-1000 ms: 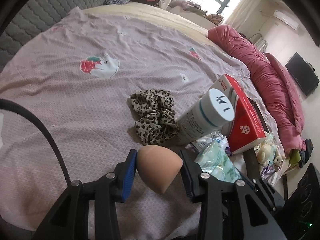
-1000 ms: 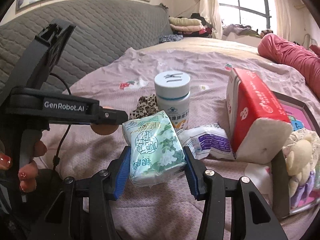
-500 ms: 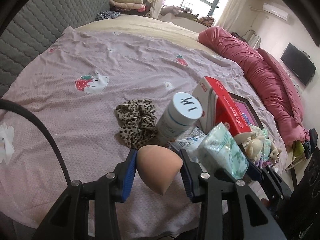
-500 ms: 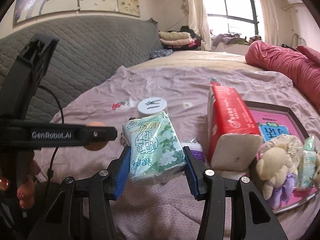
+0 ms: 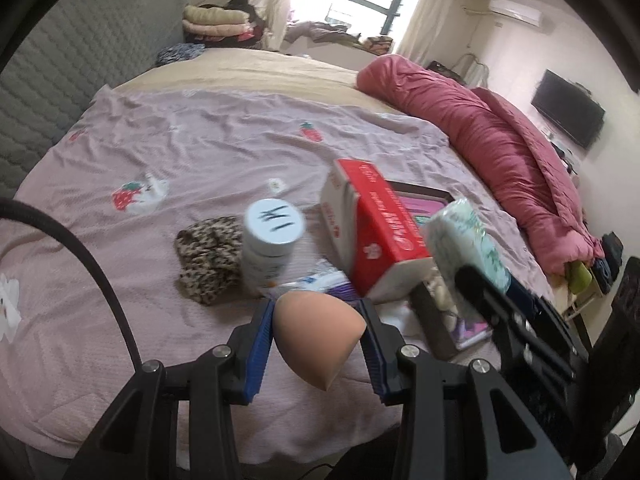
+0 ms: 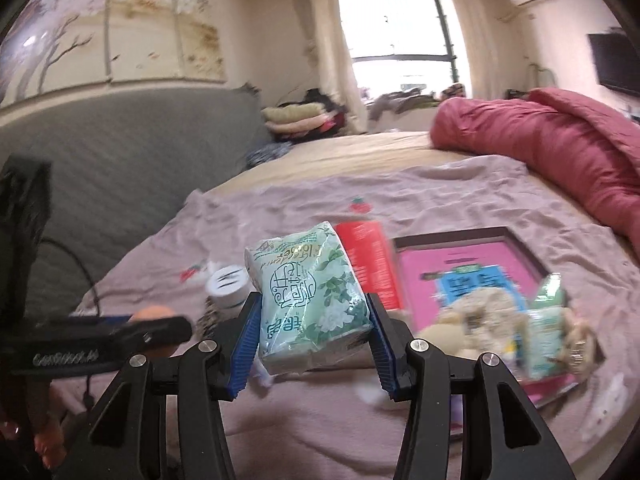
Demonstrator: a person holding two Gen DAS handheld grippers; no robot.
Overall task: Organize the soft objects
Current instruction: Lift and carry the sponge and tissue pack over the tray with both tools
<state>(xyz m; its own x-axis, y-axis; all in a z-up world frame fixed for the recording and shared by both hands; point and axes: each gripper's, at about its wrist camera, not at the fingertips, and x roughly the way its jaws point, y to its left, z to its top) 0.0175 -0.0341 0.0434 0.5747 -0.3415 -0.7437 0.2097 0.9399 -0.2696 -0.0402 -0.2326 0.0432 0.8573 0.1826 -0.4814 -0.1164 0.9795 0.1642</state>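
A peach sponge (image 5: 316, 336) is squeezed between the blue pads of the left claw (image 5: 318, 354) above the bed (image 5: 200, 140), while a green tissue pack (image 6: 308, 304) is pinched in the right claw (image 6: 312, 346).

One makeup sponge (image 5: 316, 334). One leopard scrunchie (image 5: 208, 258). One white-capped bottle (image 5: 270, 246). One red tissue box (image 5: 374, 232). Two green tissue packs: one (image 6: 310, 300) raised above bed, second (image 6: 546, 320) on tray. One dark-framed tray (image 6: 464, 234). One plush toy (image 6: 472, 320), blurred. One purple-printed pouch (image 5: 320, 280), partly hidden. One red quilt (image 5: 500, 140). One wall TV (image 5: 568, 114). Two claws: left (image 5: 318, 348), right (image 6: 314, 340).
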